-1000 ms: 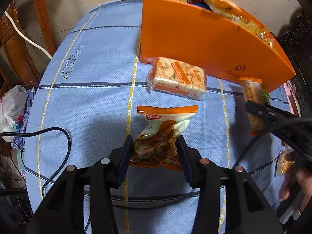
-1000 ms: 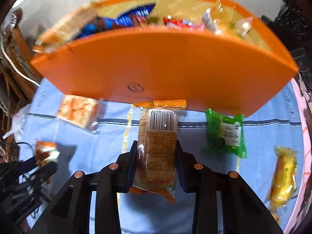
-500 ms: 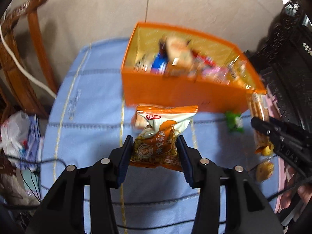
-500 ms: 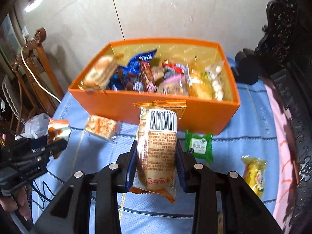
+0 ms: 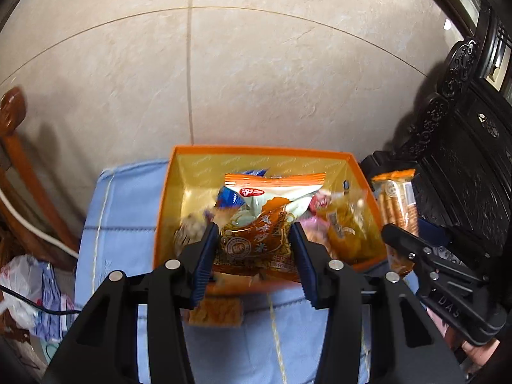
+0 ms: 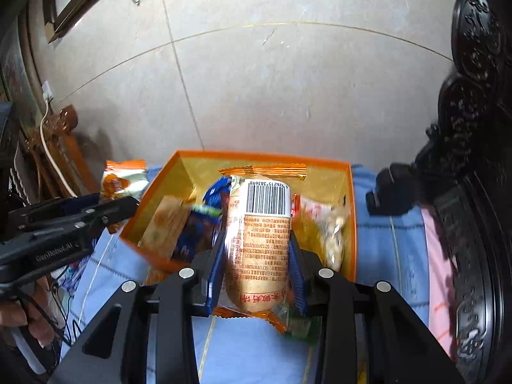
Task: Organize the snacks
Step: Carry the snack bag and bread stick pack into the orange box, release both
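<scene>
My left gripper (image 5: pixel 254 240) is shut on an orange-and-white snack bag (image 5: pixel 265 217) and holds it in the air above the open orange box (image 5: pixel 169 192). My right gripper (image 6: pixel 256 256) is shut on a long barcode-labelled biscuit pack (image 6: pixel 259 233), also raised over the orange box (image 6: pixel 350 224). The box is filled with several wrapped snacks. In the left wrist view the right gripper (image 5: pixel 388 232) and its biscuit pack (image 5: pixel 398 201) show at the right. In the right wrist view the left gripper (image 6: pixel 132 203) and its bag (image 6: pixel 123 180) show at the left.
The box stands on a blue tablecloth (image 5: pixel 128 211) against a tiled wall. A cracker pack (image 5: pixel 214 312) lies in front of the box, and a green packet (image 6: pixel 302 329) peeks out under my right fingers. Dark carved furniture (image 6: pixel 470 192) stands right, a wooden chair (image 5: pixel 19 166) left.
Both grippers have risen with their snacks from just above the cloth to over the box. The box's inside has come into view and the table looks farther below.
</scene>
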A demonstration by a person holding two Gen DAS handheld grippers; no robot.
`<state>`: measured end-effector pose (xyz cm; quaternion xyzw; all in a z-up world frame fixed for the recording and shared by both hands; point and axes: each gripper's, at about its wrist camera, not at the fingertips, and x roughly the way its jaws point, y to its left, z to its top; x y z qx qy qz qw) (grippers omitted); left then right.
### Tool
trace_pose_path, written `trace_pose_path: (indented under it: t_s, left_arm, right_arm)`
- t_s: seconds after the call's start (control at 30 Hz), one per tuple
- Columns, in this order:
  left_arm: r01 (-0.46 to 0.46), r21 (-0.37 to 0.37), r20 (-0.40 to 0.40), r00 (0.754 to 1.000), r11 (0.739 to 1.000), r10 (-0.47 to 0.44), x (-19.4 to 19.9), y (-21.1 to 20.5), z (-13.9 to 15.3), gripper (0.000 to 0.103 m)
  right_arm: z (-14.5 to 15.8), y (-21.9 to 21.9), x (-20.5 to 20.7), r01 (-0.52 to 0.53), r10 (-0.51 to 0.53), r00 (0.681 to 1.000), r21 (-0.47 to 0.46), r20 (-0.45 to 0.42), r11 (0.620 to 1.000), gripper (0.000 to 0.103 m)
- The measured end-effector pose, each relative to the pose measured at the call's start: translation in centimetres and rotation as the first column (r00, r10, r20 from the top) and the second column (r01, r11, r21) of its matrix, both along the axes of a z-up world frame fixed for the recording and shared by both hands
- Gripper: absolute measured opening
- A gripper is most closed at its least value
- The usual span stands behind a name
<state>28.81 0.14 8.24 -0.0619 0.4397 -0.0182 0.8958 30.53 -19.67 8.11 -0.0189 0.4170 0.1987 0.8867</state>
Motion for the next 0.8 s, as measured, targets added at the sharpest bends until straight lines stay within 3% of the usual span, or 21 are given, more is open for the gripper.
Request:
trace_pose_path:
  t_s: [0.27, 0.4, 0.43, 0.8]
  left_arm:
    - [0.044, -0.010, -0.027, 0.999, 0.999, -0.044, 5.6, -2.5, -1.3, 0.046]
    - [-0.011, 0.020, -0.071, 0.997, 1.000, 0.012, 6.9, -1.8, -2.2, 0.086]
    - [-0.016, 0.018, -0.057, 0.998, 1.000, 0.017, 6.7, -1.5, -2.2, 0.089]
    - [-0.027, 0.056, -0.079, 0.996, 0.998, 0.031, 2.5, 0.2, -3.0, 0.089]
  right_arm:
    - [-0.6, 1.0, 4.6, -0.004, 0.004, 1.000, 0.005, 0.008, 1.000, 0.037]
    - [-1.2, 0.0, 5.2, 0.012, -0.012, 1.000, 0.022, -0.011, 1.000, 0.044]
    - [-1.4, -0.5, 5.0, 0.022, -0.022, 1.000, 0.026, -0.008, 0.999, 0.048]
    - [-2.4, -1.9, 1.7, 0.035, -0.033, 0.997, 0.037, -0.064, 0.999, 0.049]
